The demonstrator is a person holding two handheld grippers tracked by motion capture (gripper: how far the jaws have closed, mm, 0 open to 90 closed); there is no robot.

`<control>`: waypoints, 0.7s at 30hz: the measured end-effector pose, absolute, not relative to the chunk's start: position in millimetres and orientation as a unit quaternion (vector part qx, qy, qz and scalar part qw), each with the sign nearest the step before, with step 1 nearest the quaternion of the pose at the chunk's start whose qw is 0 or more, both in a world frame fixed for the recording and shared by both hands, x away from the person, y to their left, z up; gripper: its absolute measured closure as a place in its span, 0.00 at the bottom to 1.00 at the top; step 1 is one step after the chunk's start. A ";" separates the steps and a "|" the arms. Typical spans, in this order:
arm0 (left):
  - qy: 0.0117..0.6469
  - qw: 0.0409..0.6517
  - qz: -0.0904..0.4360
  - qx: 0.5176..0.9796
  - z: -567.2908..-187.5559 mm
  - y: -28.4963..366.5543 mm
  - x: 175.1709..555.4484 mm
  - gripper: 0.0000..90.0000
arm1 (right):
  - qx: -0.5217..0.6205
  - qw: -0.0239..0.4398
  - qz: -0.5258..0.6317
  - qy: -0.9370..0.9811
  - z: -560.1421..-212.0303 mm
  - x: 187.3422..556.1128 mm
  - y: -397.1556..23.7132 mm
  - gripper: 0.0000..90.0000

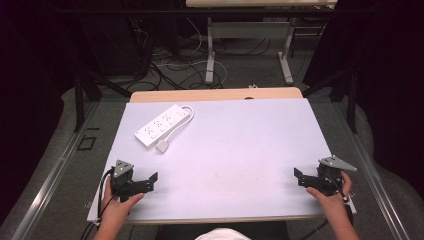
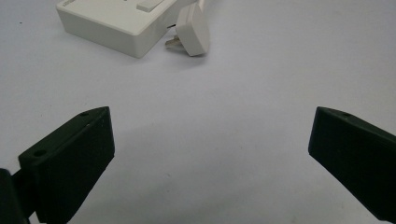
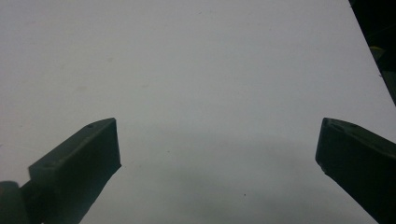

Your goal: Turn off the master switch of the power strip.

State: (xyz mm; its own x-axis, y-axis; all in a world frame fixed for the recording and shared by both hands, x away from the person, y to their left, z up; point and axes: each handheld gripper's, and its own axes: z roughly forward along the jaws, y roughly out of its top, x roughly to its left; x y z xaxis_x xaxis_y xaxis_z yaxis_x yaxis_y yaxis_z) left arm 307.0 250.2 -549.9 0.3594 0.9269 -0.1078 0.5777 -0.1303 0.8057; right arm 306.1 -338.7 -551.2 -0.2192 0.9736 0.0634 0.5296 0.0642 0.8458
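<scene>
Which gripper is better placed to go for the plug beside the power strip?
Left. The left gripper sits open on the same side as the plug and power strip, facing them. The right gripper, also open, is across the table.

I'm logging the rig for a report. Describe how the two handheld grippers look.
Both are black. The left gripper and right gripper each carry a grey three-cornered plate on top and end in two flat, blocky black jaws with small holes near the tips. A dark cable trails from each. The forearms show no sleeves.
</scene>
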 end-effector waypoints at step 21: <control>0.502 0.400 0.221 0.734 -542.6 238.5 305.1 0.03 | 0.518 0.303 0.392 0.697 -546.7 303.1 -324.5 0.00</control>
